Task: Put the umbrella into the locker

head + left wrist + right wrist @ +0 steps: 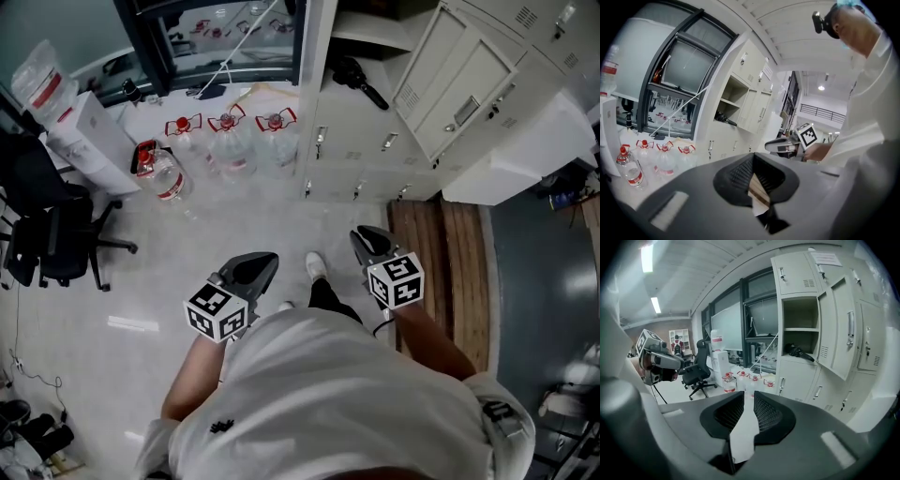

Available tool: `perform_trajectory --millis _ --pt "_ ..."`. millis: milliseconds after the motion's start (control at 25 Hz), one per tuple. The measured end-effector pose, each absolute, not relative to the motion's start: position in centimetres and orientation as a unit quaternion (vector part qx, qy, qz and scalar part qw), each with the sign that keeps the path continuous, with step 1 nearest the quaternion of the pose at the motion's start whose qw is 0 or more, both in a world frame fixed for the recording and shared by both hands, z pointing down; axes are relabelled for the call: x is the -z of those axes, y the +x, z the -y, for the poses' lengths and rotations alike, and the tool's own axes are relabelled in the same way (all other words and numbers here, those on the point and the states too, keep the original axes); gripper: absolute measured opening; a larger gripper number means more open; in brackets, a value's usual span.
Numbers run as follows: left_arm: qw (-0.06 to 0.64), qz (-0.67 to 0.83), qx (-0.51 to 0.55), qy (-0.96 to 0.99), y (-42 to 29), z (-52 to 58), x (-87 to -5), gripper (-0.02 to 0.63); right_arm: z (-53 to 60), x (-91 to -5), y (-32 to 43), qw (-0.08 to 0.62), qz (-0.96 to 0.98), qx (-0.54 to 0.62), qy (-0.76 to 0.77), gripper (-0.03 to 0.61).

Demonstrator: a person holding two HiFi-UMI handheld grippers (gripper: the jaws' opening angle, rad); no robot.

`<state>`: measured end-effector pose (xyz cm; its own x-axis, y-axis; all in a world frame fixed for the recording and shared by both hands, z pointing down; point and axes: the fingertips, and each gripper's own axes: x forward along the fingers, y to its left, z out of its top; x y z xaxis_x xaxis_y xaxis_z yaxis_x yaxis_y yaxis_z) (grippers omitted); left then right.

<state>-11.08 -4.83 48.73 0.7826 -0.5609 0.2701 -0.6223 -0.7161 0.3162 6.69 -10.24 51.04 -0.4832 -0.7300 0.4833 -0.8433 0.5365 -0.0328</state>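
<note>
The black folded umbrella [361, 80] lies on the shelf of the open locker compartment [367, 37], seen also in the left gripper view as the umbrella [725, 119] and in the right gripper view as the umbrella [799, 352]. The locker door [469, 84] stands swung open to the right. Both grippers hang well back from the lockers, in front of the person's body. My left gripper [255, 269] holds nothing; its jaw tips meet, as the left gripper [752, 157] shows. My right gripper [373, 246] is empty too, with a narrow gap between the pads of the right gripper [748, 397].
Several large water bottles [230, 136] stand on the floor left of the lockers. A black office chair [47, 225] is at the far left beside a white box [94, 131]. A wooden floor strip [441, 253] runs below the open door. The person's shoe [316, 265] lies between the grippers.
</note>
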Motion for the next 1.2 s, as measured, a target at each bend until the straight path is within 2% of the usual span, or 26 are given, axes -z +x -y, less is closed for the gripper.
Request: perform_trajectory --millis 640,1200 --pt "0.175 0.322 -0.096 0.926 -11.6 3.9 -48.7 0.055 9.0 -50.8 5.3 0.199 0.863 -0.138 0.443 0.066" --pt "0.183 0.333 -0.096 0.920 -12.5 3.5 -49.5 0.055 8.5 -52.2 4.0 0.217 0.868 -0.131 0.427 0.032"
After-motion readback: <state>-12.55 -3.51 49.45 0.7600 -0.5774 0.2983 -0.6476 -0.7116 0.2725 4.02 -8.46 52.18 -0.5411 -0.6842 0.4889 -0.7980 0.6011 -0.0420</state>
